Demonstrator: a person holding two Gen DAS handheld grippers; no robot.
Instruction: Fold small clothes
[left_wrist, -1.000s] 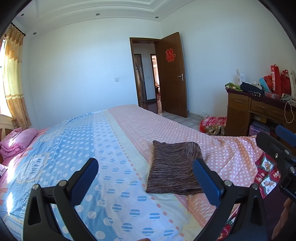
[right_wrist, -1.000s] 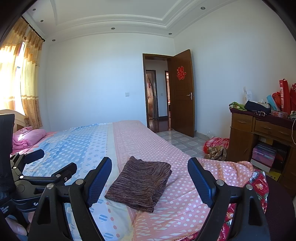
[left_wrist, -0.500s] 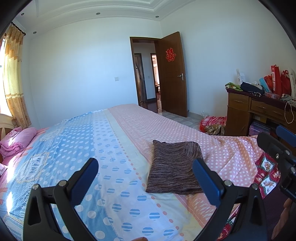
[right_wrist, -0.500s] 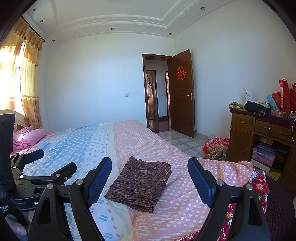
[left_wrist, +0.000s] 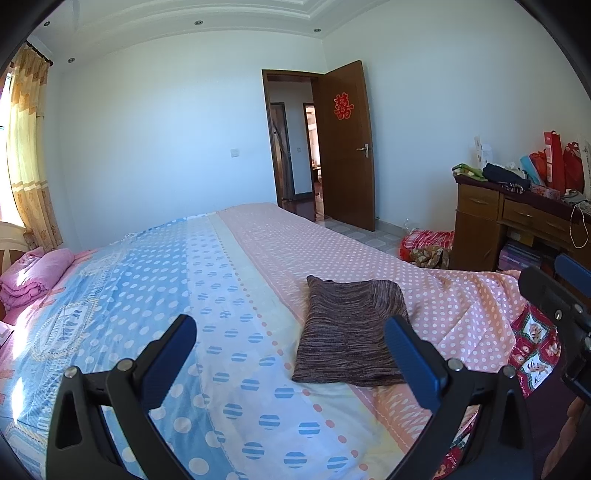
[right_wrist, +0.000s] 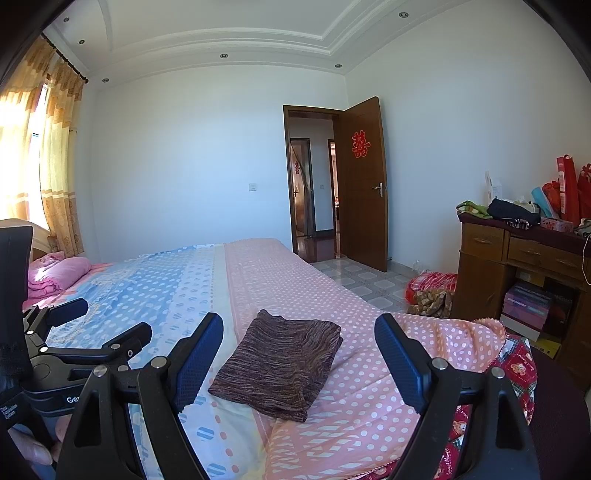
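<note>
A folded brown knit garment (left_wrist: 349, 332) lies on the polka-dot bedspread (left_wrist: 221, 280). Left gripper (left_wrist: 291, 354) and right gripper (right_wrist: 299, 354) hover near it, wide apart, empty. Wooden desk (right_wrist: 517, 258) stands beyond the garment.

The left gripper (left_wrist: 290, 341), a black frame with two blue-padded fingers (left_wrist: 173, 350), is held level and above the surface, its jaws spread wide with nothing between them. The right gripper (right_wrist: 299, 343), of the same black build with blue textured pads (right_wrist: 400, 363), is likewise gaping wide and touches nothing. In the right wrist view the left gripper sits just to its left, with part of the person's bare hand (right_wrist: 35, 448) beneath its black handle.
</note>
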